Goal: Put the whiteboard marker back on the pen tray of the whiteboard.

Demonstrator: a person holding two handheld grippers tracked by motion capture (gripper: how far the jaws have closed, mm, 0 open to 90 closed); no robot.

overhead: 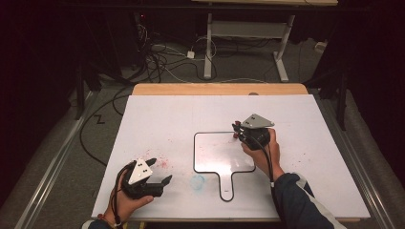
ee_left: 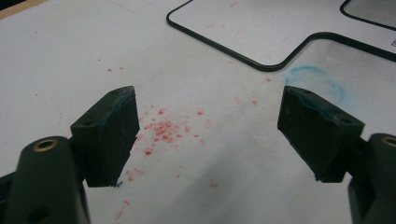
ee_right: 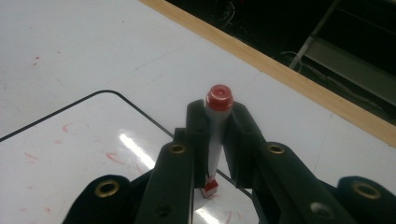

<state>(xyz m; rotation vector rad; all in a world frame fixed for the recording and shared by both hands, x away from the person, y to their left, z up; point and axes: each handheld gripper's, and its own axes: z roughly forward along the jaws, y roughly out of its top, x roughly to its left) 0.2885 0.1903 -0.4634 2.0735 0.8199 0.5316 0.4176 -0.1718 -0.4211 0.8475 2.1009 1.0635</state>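
Dim room, dark at both sides. White tabletop with wooden far edge. Grey floor beyond, strewn with tangled cables. White-legged desk frame at back.

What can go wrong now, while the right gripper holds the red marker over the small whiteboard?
The marker is clamped upright in the right gripper; a tilt might smear ink past the whiteboard's rim. The left gripper is open beside the board, not holding it, so the board may slide under pressure.

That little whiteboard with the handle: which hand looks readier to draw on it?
Right. The right gripper already clamps a red marker, tip down over the whiteboard. The left gripper is open, holds nothing, and sits beside the board.
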